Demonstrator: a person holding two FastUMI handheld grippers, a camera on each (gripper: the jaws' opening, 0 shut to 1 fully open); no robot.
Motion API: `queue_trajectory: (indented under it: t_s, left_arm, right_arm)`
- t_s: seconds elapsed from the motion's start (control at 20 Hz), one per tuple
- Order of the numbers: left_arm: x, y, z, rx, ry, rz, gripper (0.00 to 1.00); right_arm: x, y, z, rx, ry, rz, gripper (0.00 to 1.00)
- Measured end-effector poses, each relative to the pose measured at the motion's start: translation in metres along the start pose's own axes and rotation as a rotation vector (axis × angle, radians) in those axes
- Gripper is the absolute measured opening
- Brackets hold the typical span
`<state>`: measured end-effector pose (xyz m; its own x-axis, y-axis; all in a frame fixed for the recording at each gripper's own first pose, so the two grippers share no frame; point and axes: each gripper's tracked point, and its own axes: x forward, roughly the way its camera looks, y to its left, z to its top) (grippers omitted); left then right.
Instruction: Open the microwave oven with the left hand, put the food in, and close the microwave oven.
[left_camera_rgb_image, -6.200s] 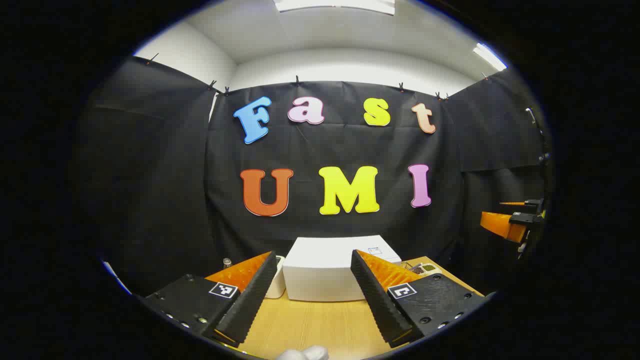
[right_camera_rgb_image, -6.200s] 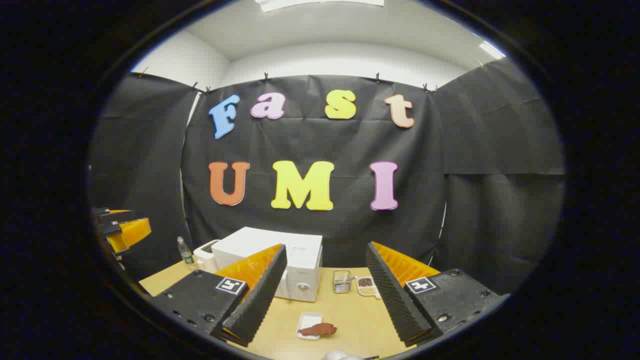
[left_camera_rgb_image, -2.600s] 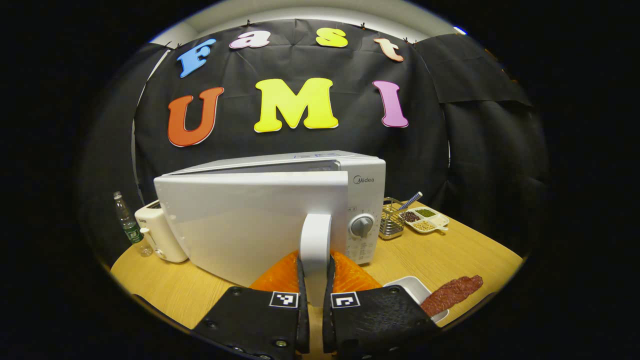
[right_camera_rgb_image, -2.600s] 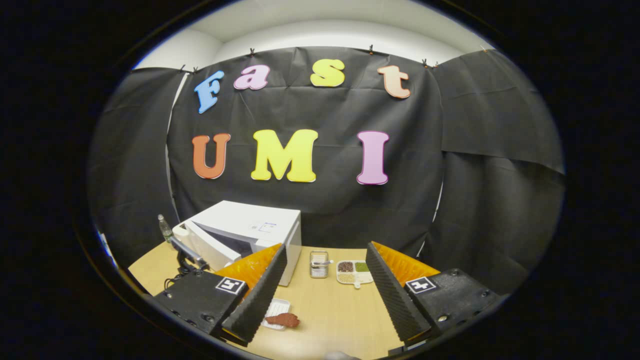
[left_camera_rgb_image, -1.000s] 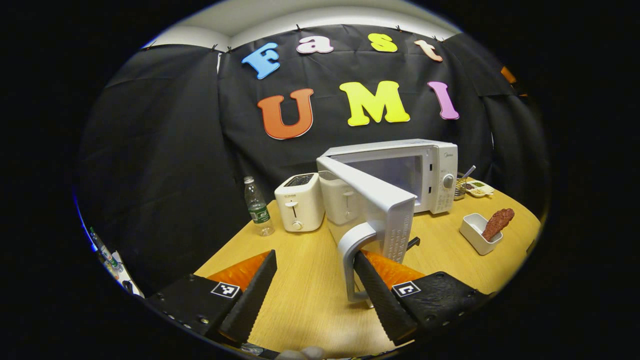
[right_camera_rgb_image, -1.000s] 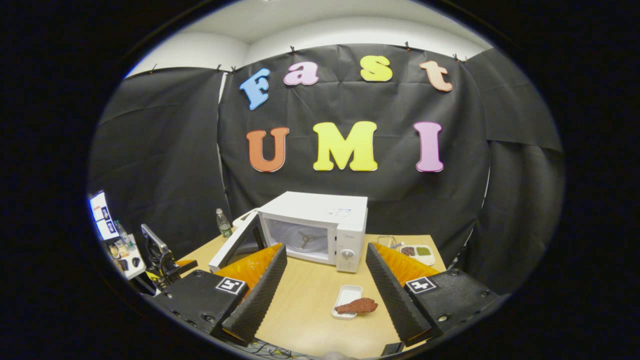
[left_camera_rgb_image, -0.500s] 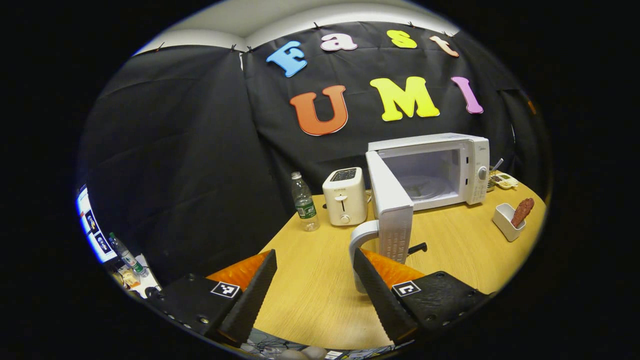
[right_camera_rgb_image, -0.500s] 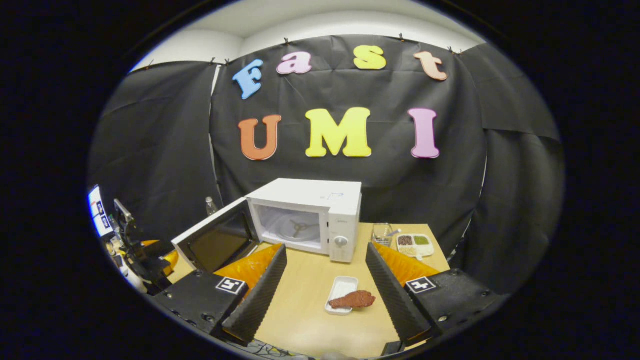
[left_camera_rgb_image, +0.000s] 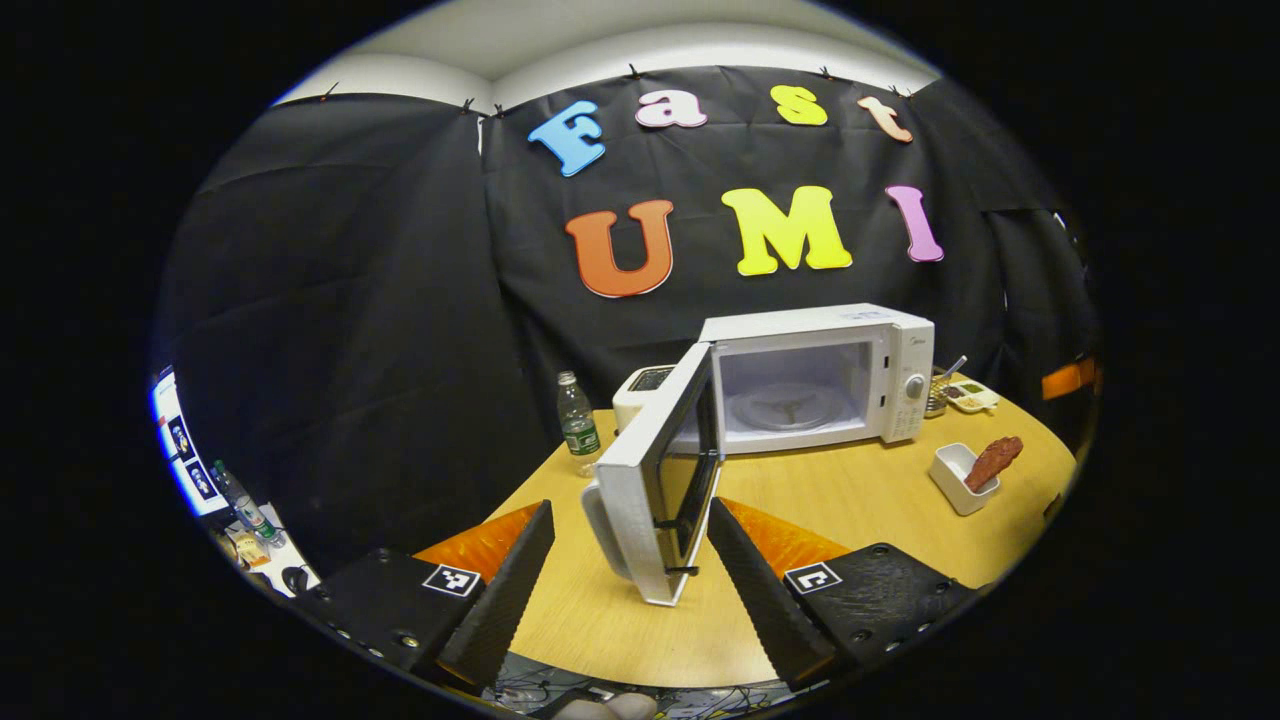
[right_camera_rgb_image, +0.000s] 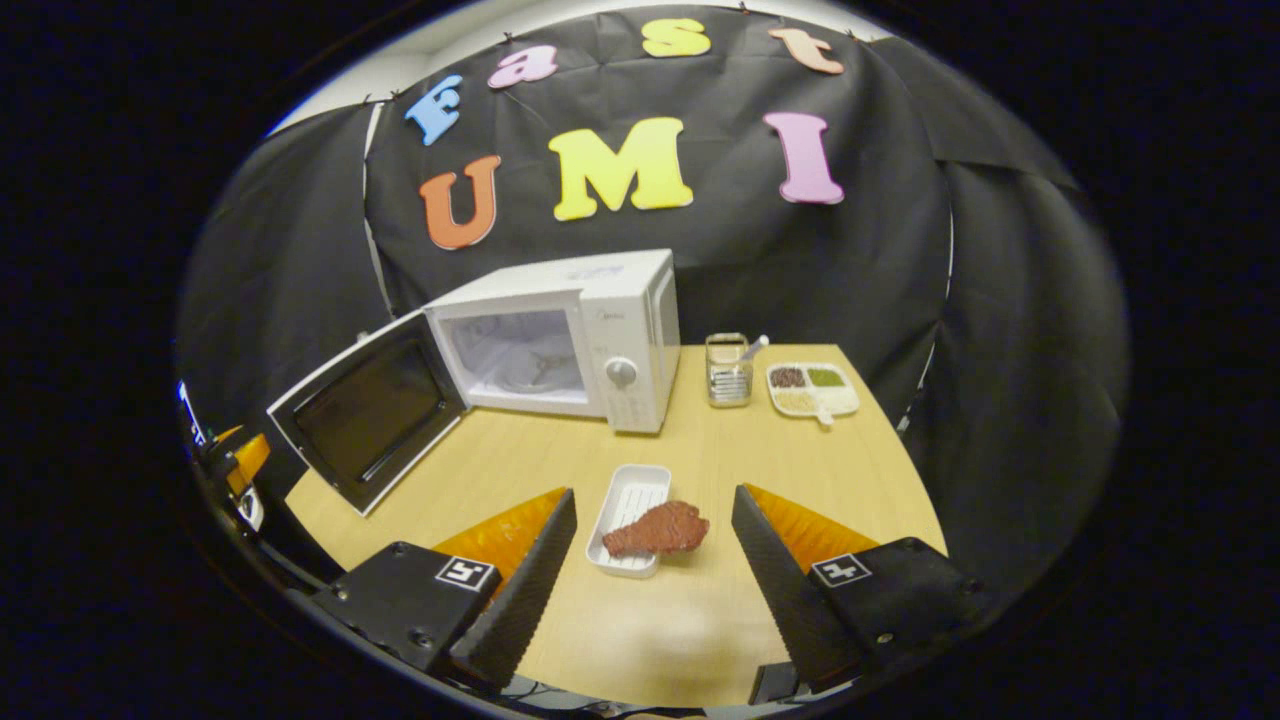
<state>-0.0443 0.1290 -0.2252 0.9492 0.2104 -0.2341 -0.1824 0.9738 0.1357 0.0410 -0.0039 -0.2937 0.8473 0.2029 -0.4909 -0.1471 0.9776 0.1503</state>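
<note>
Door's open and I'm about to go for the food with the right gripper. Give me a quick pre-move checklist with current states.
1. Microwave door swung wide: ok.
2. Cavity free of other items, turntable in place: ok.
3. Left gripper off the door, fingers spread: ok.
4. Right gripper open and lined up with the food: ok.
5. Food seated in the tray: not ok; it overhangs the near right rim.
6. Table path from tray to cavity unobstructed: ok; the rack and the divided dish sit off to the right.
</note>
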Motion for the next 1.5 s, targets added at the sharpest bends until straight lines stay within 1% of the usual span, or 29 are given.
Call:
queue_trajectory:
  t_s: [0.05,0.15,0.25,0.4,0.45,0.55,0.65,0.7,0.75,0.8,0.85,0.9,1.0,1.1,1.2,1.25,1.3,1.35,1.4,1.45,1.5]
  left_arm:
    - [0.001,-0.01,0.007,0.0,-0.007,-0.014,0.95]
    - [0.002,-0.03,0.02,0.005,-0.016,-0.033,0.95]
    - [0.004,-0.047,0.032,0.003,-0.023,-0.042,0.94]
    - [0.01,-0.071,0.051,-0.003,-0.025,-0.051,0.94]
    - [0.011,-0.077,0.056,-0.006,-0.024,-0.056,0.94]
    - [0.016,-0.09,0.064,-0.003,-0.02,-0.05,0.94]
    - [0.023,-0.098,0.072,0.011,-0.021,-0.034,0.94]
    - [0.026,-0.101,0.075,0.017,-0.017,-0.023,0.95]
    - [0.029,-0.105,0.076,0.021,-0.012,-0.012,0.95]
    - [0.031,-0.109,0.079,0.023,-0.01,-0.002,0.94]
    - [0.033,-0.112,0.081,0.024,-0.007,0.009,0.94]
    - [0.034,-0.116,0.083,0.023,-0.001,0.02,0.94]
    - [0.036,-0.125,0.085,0.011,0.007,0.038,0.95]
    - [0.037,-0.136,0.084,-0.004,0.019,0.047,0.94]
    - [0.033,-0.143,0.084,-0.004,0.022,0.043,0.94]
    - [0.032,-0.148,0.084,-0.001,0.022,0.03,0.94]
    - [0.032,-0.15,0.084,0.006,0.021,0.018,0.94]
    - [0.033,-0.149,0.085,0.011,0.017,0.008,0.94]
    - [0.035,-0.147,0.086,0.012,0.015,-0.003,0.95]
    - [0.038,-0.146,0.088,0.012,0.008,-0.018,0.95]
    - [0.04,-0.144,0.091,0.019,-0.003,-0.035,0.95]
  right_arm:
    - [0.01,-0.006,-0.011,0.003,0.033,0.006,0.89]
    - [0.027,-0.017,-0.032,0.042,0.095,0.022,0.89]
    - [0.048,-0.022,-0.044,0.11,0.149,0.059,0.89]
    - [0.077,-0.024,-0.056,0.212,0.232,0.137,0.81]
    - [0.085,-0.023,-0.057,0.246,0.258,0.173,0.8]
    - [0.097,-0.017,-0.06,0.302,0.311,0.245,0.72]
    - [0.108,-0.021,-0.064,0.344,0.36,0.26,0.6]
    - [0.11,-0.019,-0.061,0.381,0.379,0.285,0.5]
    - [0.111,-0.017,-0.06,0.42,0.396,0.303,0.46]
    - [0.112,-0.017,-0.06,0.449,0.412,0.313,0.31]
    - [0.115,-0.015,-0.058,0.475,0.423,0.33,0.24]
    - [0.113,-0.015,-0.059,0.494,0.443,0.342,0.15]
    - [0.11,-0.013,-0.054,0.533,0.468,0.365,0.13]
    - [0.108,-0.012,-0.049,0.565,0.495,0.375,0.09]
    - [0.1,-0.007,-0.035,0.558,0.487,0.413,0.07]
    - [0.095,-0.005,-0.025,0.544,0.471,0.421,0.15]
    - [0.092,-0.002,-0.013,0.535,0.448,0.432,0.06]
    - [0.087,0.005,0.001,0.53,0.418,0.45,0.06]
    - [0.083,0.012,0.014,0.525,0.389,0.465,0.13]
    - [0.079,0.019,0.025,0.52,0.358,0.466,0.05]
    - [0.076,0.028,0.038,0.508,0.321,0.467,0.12]
